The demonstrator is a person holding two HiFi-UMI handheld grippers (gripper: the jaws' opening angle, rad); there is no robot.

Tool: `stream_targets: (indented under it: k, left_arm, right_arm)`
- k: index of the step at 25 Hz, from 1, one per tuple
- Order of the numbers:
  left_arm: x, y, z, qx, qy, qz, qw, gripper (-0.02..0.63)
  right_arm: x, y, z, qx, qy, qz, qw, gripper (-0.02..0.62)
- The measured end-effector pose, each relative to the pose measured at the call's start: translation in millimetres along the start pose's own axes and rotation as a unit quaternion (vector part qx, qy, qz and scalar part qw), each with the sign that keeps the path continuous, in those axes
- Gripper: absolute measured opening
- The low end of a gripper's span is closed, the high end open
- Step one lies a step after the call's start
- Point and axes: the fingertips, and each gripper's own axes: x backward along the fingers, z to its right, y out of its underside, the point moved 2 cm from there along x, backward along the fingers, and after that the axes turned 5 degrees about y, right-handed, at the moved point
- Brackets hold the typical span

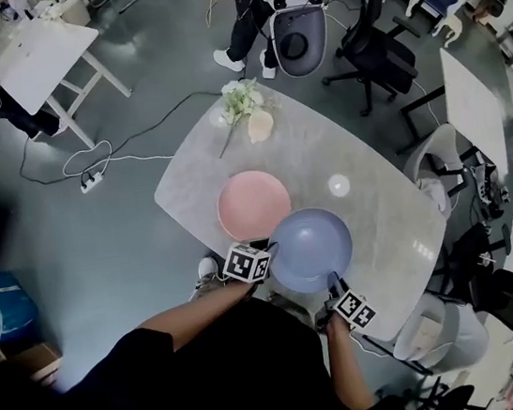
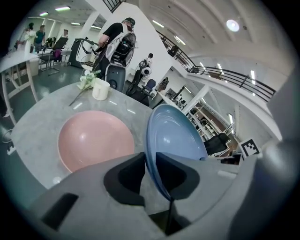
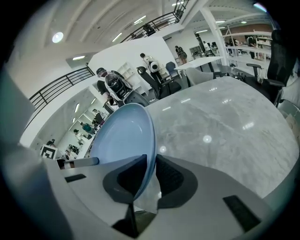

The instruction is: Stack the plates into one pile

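Grippers clamp blue plate, seemingly level, face-up.

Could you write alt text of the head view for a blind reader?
From above: a person grips a blue plate by its rim with the left gripper and right gripper, next to a pink plate on a pale oval table. Flowers lie at its far end.

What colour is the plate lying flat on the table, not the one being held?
Pink. The plate shows best in the head view.

Left gripper, right gripper: fingers clamped on blue plate rim, angled down.
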Motion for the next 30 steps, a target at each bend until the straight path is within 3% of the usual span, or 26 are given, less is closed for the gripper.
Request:
stream_targets:
  k: [5, 12, 23, 30]
  left_arm:
    - [57.3, -24.0, -64.3, 0.024, 0.000, 0.017, 0.9996, 0.083]
    - [104.9, -37.2, -102.2, 0.028, 0.015, 0.034, 0.9989, 0.084]
    - [67.5, -27.2, -165.1, 0.067, -0.016, 0.003, 0.9976, 0.084]
    - [44.2, -20.8, -197.9, 0.055, -0.047, -0.065, 0.9953, 0.091]
  right_arm:
    - [-33.7, 29.4, -76.0, -0.027, 0.000, 0.009, 1.000, 0.058]
    - [-46.5, 52.7, -133.3, -0.031, 0.000, 0.007, 0.999, 0.060]
    - [-114.1, 47.0, -135.5, 0.016, 0.019, -0.040, 0.999, 0.060]
    - [-157.4, 49.3, -130.7, 0.024, 0.026, -0.085, 0.996, 0.060]
